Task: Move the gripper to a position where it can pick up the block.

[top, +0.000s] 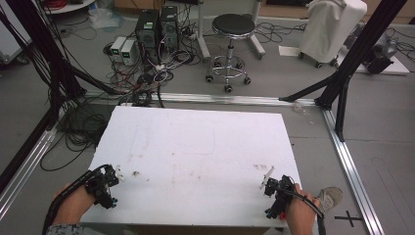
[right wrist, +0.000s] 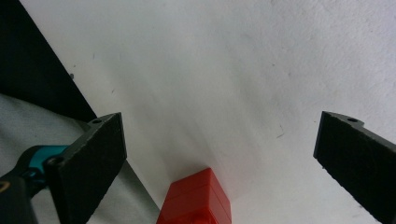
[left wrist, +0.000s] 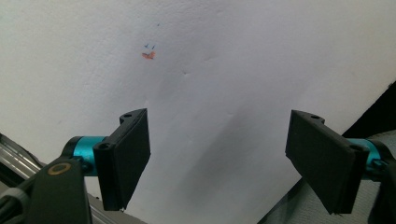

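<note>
A small red block point(right wrist: 196, 198) lies on the white table point(top: 195, 147) near its edge, low between the jaws in the right gripper view. My right gripper point(right wrist: 224, 154) is open wide above it, not touching it. In the high view the right gripper point(top: 270, 182) sits at the table's near right corner, held by a hand point(top: 299, 215). The left gripper point(top: 113, 175) is at the near left corner. In its own view the left gripper point(left wrist: 219, 149) is open wide over bare white table, with a small orange and blue mark point(left wrist: 148, 53) farther ahead.
Beyond the table stand a black stool point(top: 231, 29), computer towers point(top: 156, 27) with tangled cables point(top: 142, 78), and a white-covered cart point(top: 333, 24). Black frame posts point(top: 362, 44) and aluminium rails point(top: 350, 161) flank the table. A shoe point(top: 330, 197) shows at the near right.
</note>
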Motion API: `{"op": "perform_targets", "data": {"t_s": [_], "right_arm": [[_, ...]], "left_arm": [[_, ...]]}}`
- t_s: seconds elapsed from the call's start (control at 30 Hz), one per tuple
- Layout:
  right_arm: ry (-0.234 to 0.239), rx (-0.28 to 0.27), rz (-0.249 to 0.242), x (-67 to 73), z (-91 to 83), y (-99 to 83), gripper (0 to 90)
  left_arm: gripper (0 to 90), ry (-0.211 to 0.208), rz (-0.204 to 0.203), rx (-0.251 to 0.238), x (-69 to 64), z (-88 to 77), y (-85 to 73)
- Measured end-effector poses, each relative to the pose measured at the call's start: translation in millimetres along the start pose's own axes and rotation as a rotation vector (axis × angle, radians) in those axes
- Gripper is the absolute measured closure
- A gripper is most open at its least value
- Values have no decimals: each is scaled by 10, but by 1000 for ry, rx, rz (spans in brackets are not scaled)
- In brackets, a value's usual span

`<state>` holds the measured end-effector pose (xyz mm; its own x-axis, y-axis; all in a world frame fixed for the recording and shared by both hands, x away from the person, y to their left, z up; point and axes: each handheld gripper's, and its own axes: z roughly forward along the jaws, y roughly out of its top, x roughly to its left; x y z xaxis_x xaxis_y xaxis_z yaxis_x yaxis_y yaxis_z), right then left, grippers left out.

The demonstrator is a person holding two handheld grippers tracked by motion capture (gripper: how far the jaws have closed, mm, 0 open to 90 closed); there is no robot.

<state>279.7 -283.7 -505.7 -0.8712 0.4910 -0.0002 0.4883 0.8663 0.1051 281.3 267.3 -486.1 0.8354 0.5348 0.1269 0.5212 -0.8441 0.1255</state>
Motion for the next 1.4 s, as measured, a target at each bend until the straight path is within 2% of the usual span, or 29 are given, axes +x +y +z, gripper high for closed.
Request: {"op": "perform_targets", "data": {"t_s": [0.37,0.67,0.87,0.9,0.97,1.1,1.33,1.4], "right_arm": [[2,-11,-72,5,-75,-57,16],[26,-29,-133,30,-102,-68,16],[18,-45,-177,36,-151,-123,16],[18,-45,-177,36,-151,-123,16],[19,-43,-220,43,-165,-151,16],[14,-22,-268,62,-161,-176,16],[5,-18,-290,73,-166,-242,16],[6,-12,-317,73,-166,-291,16]], "left_arm": [[223,-2,-4,-3,-6,1,-2],[223,-3,-2,-4,1,4,-12],[223,-3,-13,-8,11,2,-25],[223,-4,-13,-8,11,2,-26],[223,-3,-13,-9,12,5,-27],[223,-5,-16,-9,19,17,-35],[223,-7,-18,-8,19,25,-39],[223,-6,-18,-9,18,27,-38]]}}
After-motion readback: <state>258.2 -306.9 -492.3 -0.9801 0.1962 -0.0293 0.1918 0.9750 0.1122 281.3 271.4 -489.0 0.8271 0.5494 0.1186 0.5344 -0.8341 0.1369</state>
